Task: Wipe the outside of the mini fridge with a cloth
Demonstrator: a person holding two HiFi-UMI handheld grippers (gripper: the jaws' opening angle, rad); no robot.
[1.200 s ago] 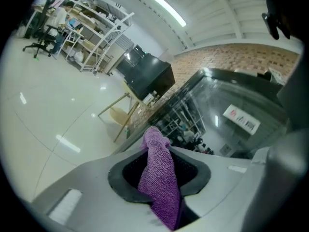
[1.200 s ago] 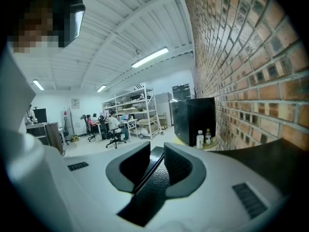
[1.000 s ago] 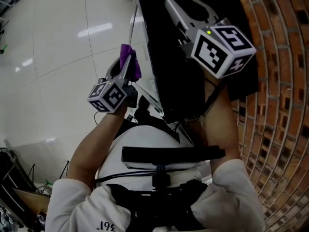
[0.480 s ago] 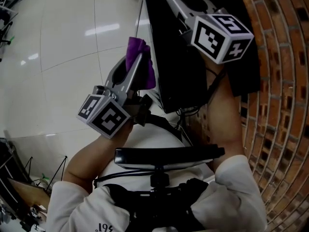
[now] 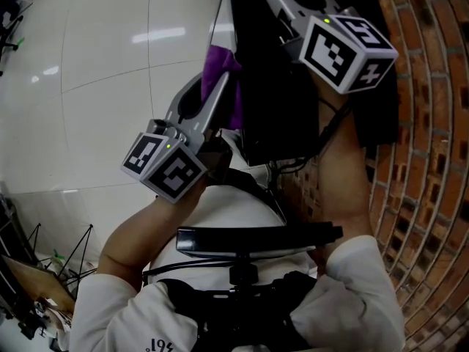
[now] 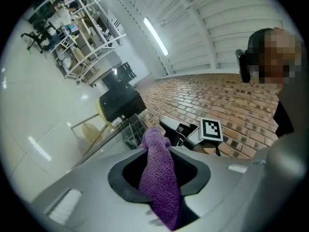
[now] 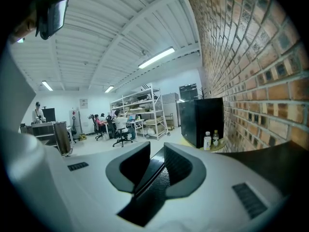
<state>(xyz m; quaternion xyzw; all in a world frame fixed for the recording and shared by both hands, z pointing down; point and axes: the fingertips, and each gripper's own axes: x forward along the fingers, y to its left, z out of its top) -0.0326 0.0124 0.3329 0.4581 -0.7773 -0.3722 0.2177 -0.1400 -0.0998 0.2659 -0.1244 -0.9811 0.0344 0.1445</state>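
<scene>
**Little to show as done yet: cloth up at the fridge's left edge**

You have the purple cloth clamped in the left tongs. It fills the gap between the jaws, and a bunched end pokes out past the tips. In the head view it sits at upper centre, right against the left edge of the black mini fridge. Whether it presses on the surface there or hangs just beside it, I cannot tell.

The right tongs reach over the fridge toward the top of the head view. Their jaws stand only narrowly apart, and a thin dark strip, glossy above and grained below, fills the slot between them. I take that for an edge of the fridge, held to steady it, but the strip alone does not prove it.

As for progress, the fridge is dark and shiny all over. No view shows a streak, a damp patch or a dull patch to mark where you have wiped. My judgement is that you are in the middle of the wiping, working near the top of the left-hand face. The top panel under your right arm, the side near the brick wall and the lower parts show no sign either way, so count them as left to do.
</scene>
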